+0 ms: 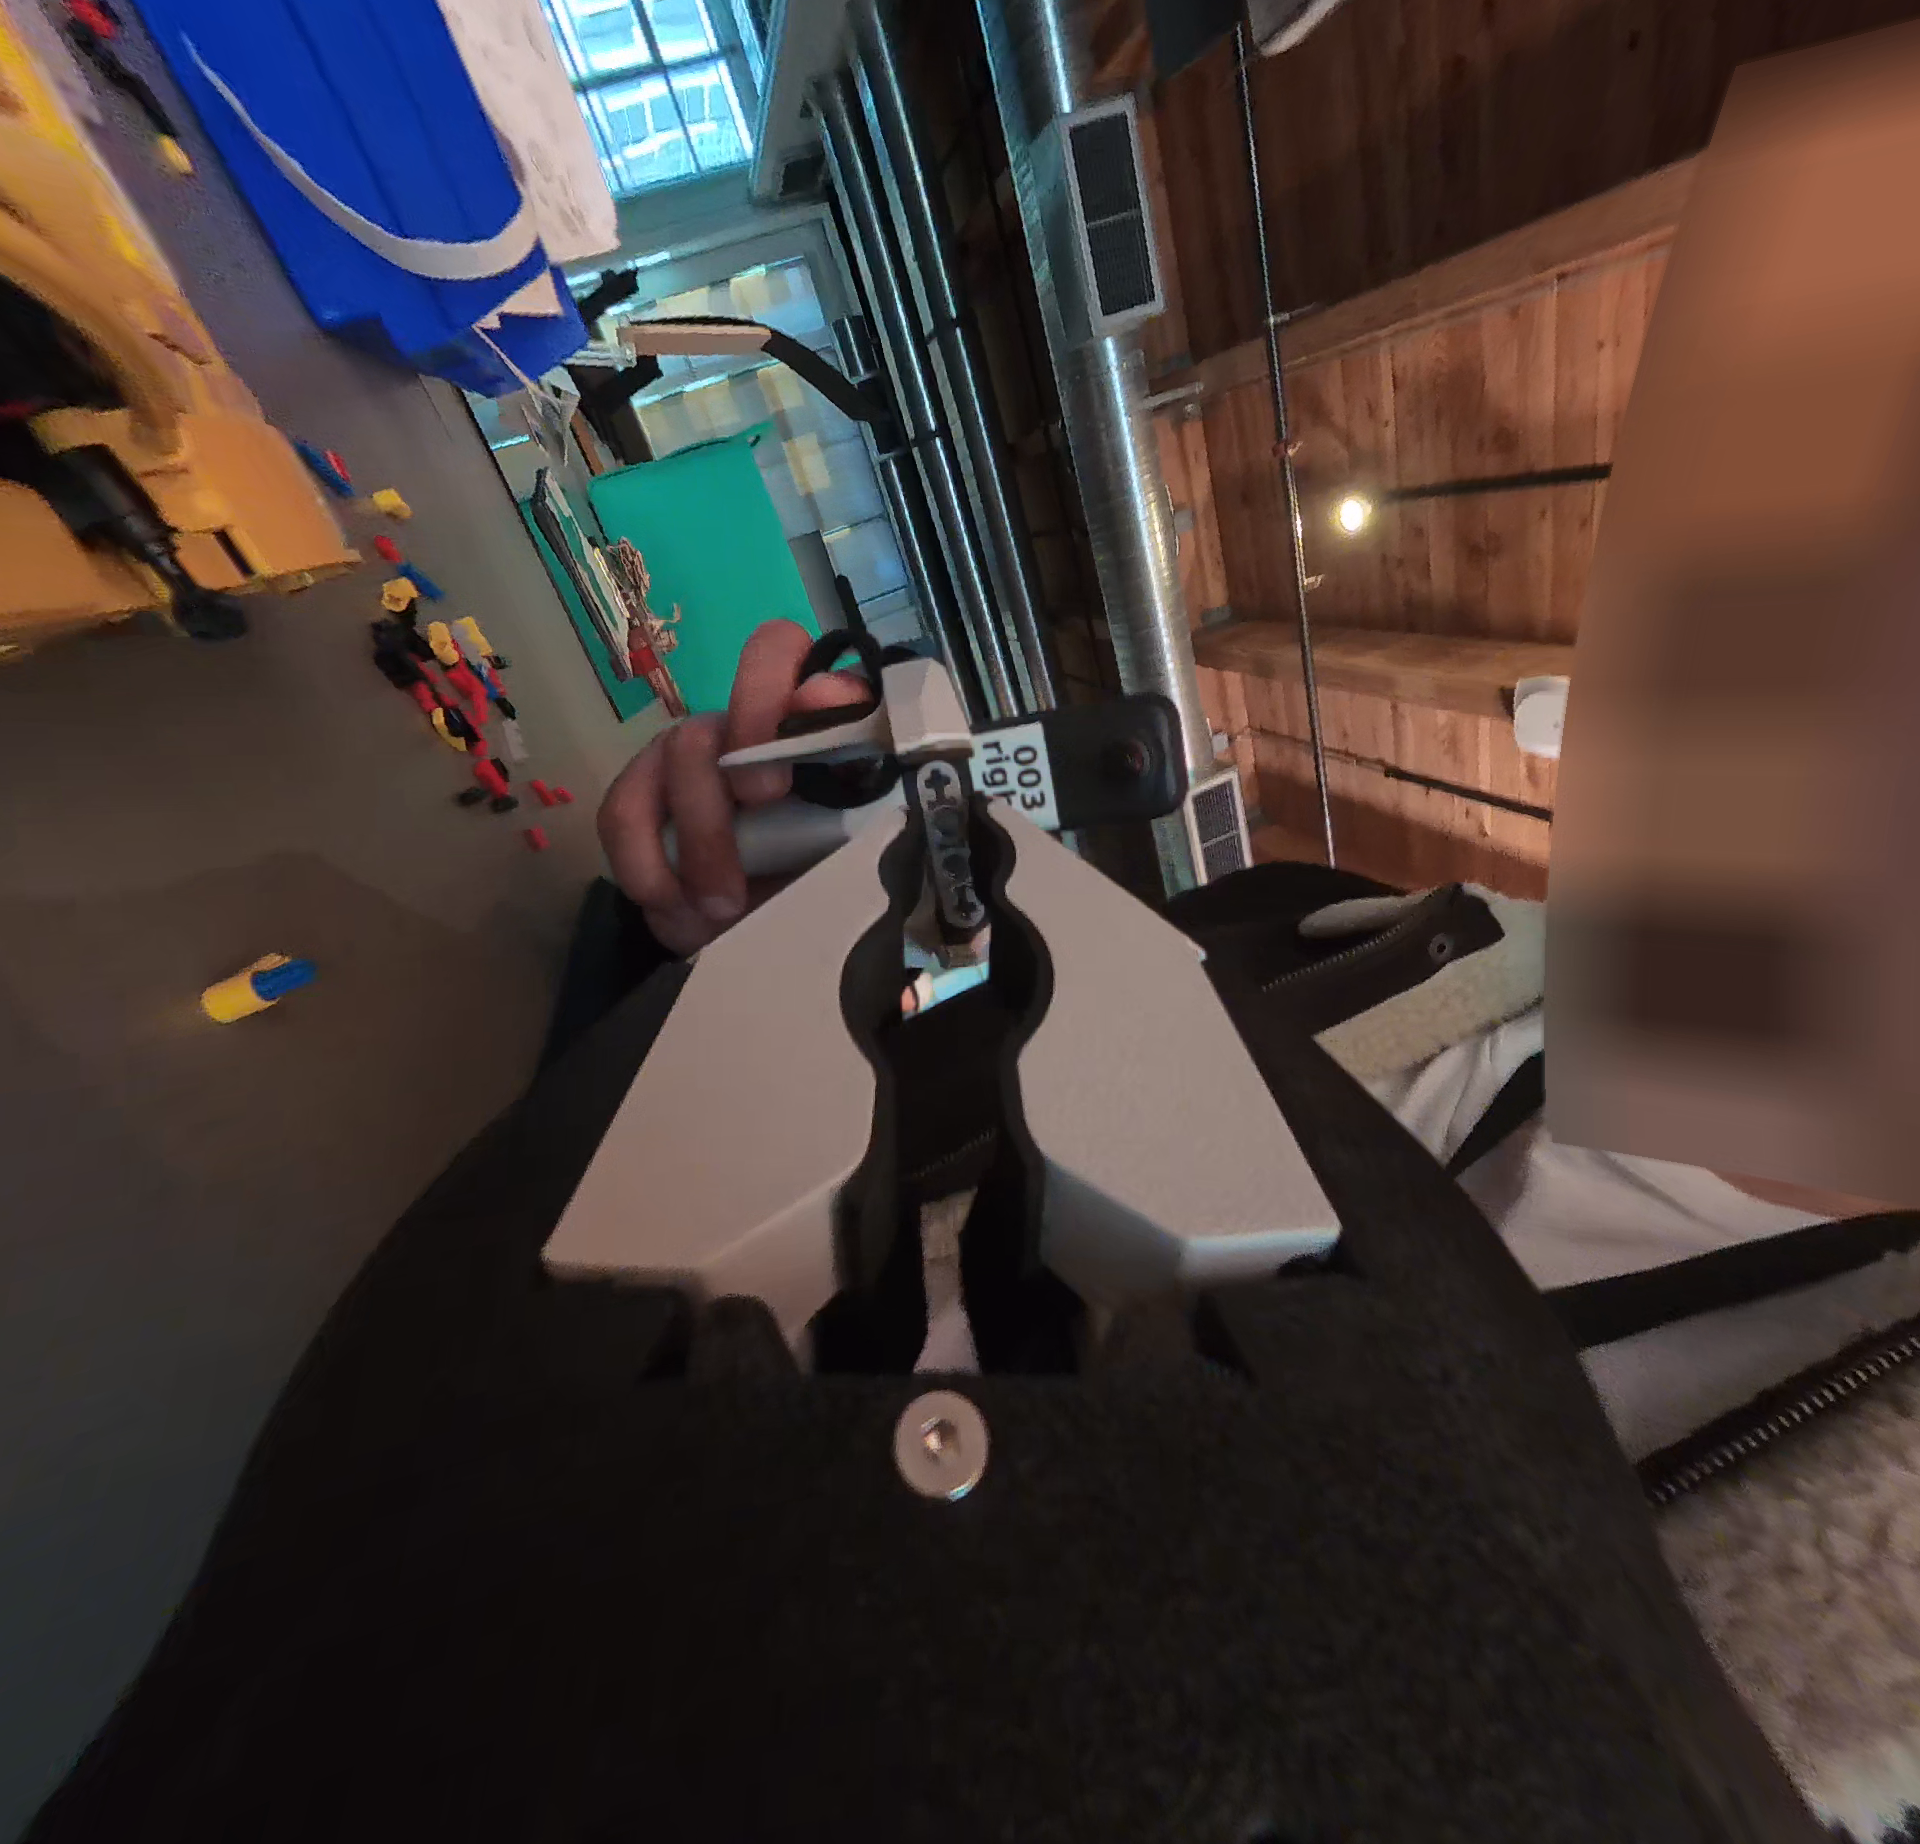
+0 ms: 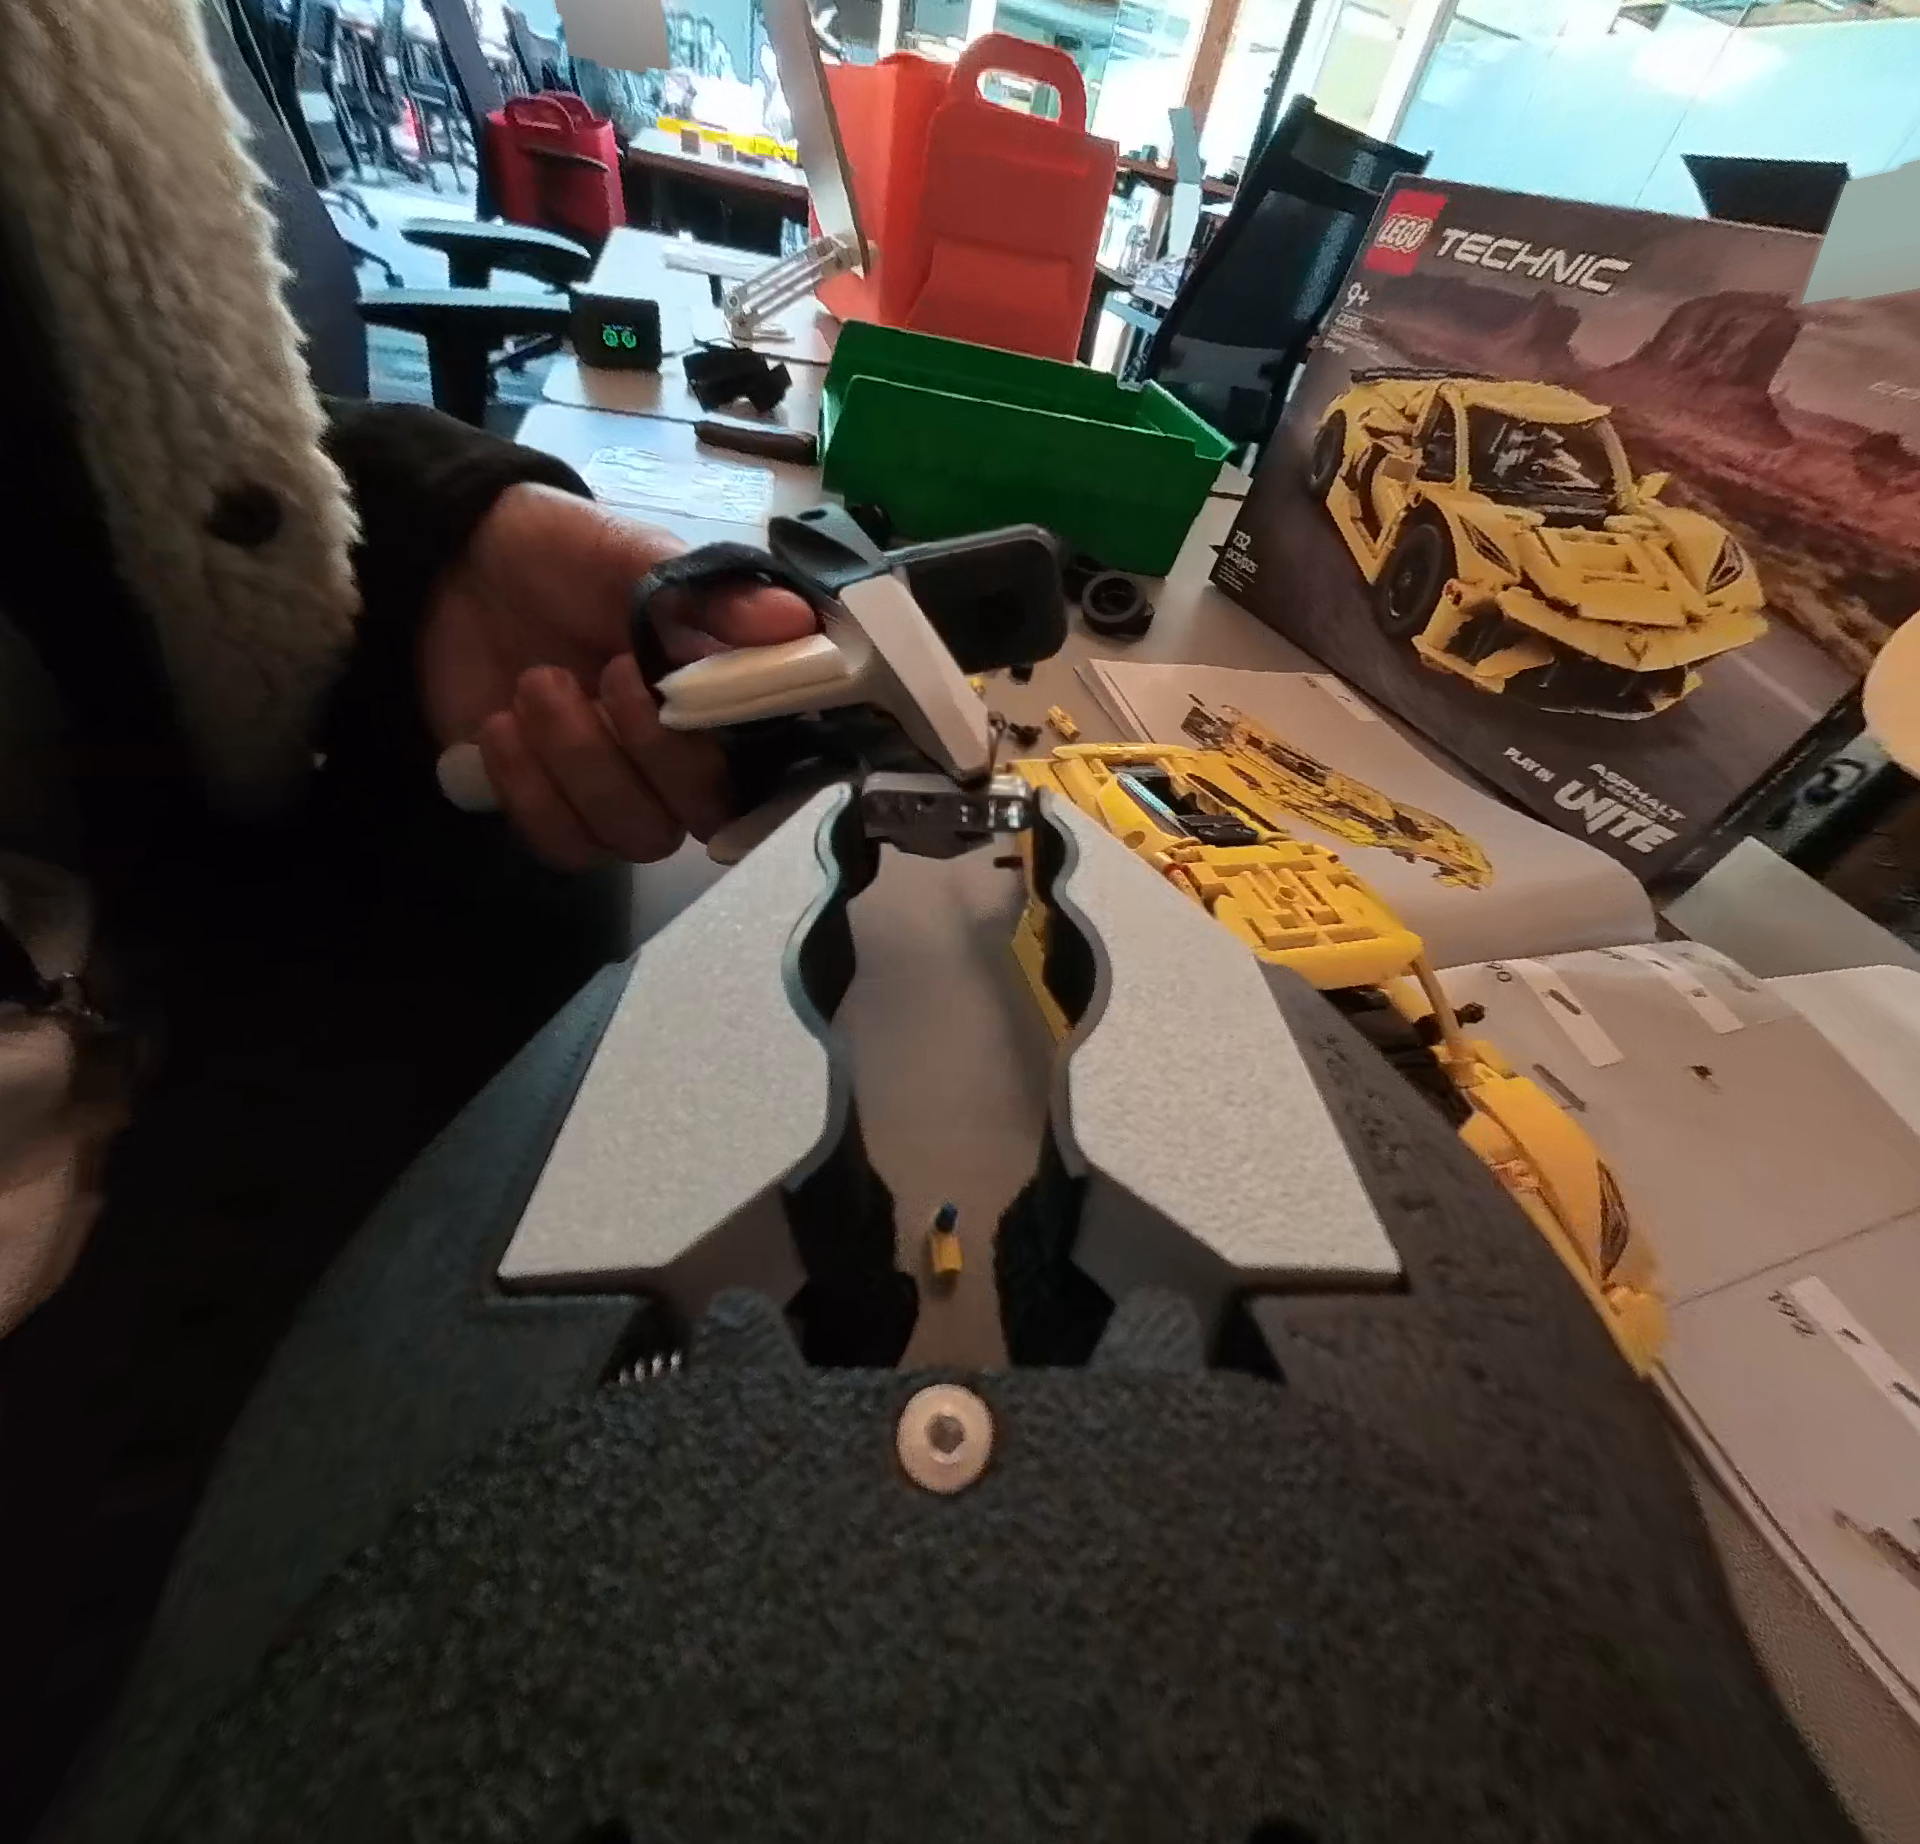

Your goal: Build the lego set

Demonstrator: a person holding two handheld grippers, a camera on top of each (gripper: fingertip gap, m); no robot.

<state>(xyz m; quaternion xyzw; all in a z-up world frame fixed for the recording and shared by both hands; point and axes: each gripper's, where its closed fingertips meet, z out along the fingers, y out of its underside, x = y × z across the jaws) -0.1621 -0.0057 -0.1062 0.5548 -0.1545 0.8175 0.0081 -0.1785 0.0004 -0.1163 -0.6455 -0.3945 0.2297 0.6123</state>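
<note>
1. Both of my grippers meet on one small black perforated lego beam, raised above the desk.
2. My left gripper has its jaws pinching the beam.
3. My right gripper pinches the same beam's other end.
4. Just beside them, the half-built yellow lego car lies on the open instruction booklet.
</note>
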